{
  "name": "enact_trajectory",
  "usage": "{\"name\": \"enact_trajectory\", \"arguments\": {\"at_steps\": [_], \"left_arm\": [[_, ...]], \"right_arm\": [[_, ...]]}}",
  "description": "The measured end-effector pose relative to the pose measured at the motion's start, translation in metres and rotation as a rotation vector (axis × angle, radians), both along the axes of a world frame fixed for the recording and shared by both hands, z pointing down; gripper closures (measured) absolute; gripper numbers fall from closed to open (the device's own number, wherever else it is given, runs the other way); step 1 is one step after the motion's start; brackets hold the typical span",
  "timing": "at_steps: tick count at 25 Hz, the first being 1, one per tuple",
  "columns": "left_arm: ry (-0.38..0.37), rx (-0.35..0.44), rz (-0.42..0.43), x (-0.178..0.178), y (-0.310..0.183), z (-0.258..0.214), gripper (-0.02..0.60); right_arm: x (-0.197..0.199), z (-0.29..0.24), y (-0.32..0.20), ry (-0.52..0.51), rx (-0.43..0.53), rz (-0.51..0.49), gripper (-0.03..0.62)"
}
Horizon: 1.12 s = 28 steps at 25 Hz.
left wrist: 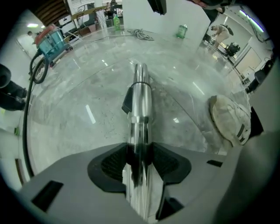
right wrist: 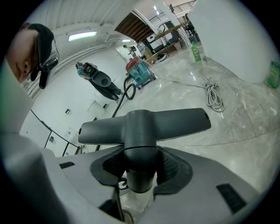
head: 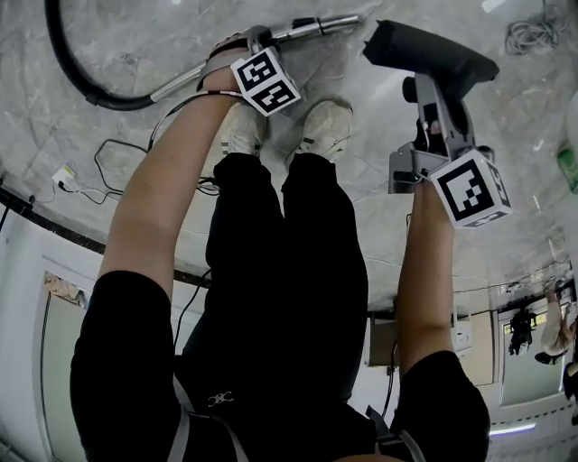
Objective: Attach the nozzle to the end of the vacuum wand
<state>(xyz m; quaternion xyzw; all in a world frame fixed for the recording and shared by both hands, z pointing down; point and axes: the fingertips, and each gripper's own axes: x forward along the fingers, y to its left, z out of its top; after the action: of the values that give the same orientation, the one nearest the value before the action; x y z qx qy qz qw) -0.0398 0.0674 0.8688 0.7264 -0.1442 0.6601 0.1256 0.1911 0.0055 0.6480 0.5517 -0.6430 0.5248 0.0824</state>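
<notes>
Two grips on: left gripper part-open, clamped round wand, tip poking beyond jaws, guessing for mating; right gripper pinches nozzle neck, head beyond jaws.

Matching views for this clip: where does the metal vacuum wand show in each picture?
Head view: metal vacuum wand along the top edge, near the centre.
Left gripper view: it fills the centre, running up from between the jaws.
Right gripper view: not in it.
Shared landmark: the coiled cable lying on the floor.

Coiled cord, green bottle
</notes>
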Motion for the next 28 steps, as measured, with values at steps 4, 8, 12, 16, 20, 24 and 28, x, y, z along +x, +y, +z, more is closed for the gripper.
{"name": "enact_trajectory", "arguments": {"at_steps": [4, 8, 12, 16, 20, 24, 28], "left_arm": [[0.001, -0.031, 0.057, -0.003, 0.002, 0.005, 0.41], [0.0, -0.069, 0.043, -0.005, 0.012, 0.008, 0.41], [0.113, -0.067, 0.043, 0.008, 0.009, -0.031, 0.41], [0.259, -0.051, 0.07, 0.024, 0.014, -0.1, 0.41], [0.369, -0.031, 0.092, 0.037, 0.032, -0.18, 0.41], [0.443, -0.012, 0.1, 0.039, 0.038, -0.243, 0.41], [0.446, 0.002, 0.082, 0.032, 0.043, -0.278, 0.41]], "right_arm": [[0.004, -0.002, -0.01, -0.017, 0.026, 0.018, 0.405], [0.003, -0.002, -0.007, -0.032, 0.007, 0.034, 0.405], [0.002, -0.018, -0.009, -0.044, -0.005, 0.033, 0.405], [0.004, -0.042, -0.006, -0.044, -0.004, 0.045, 0.405], [0.004, -0.087, 0.005, -0.092, 0.015, 0.076, 0.405], [-0.014, -0.122, 0.014, -0.143, 0.022, 0.103, 0.405], [-0.03, -0.156, 0.014, -0.279, 0.082, 0.164, 0.405]]}}
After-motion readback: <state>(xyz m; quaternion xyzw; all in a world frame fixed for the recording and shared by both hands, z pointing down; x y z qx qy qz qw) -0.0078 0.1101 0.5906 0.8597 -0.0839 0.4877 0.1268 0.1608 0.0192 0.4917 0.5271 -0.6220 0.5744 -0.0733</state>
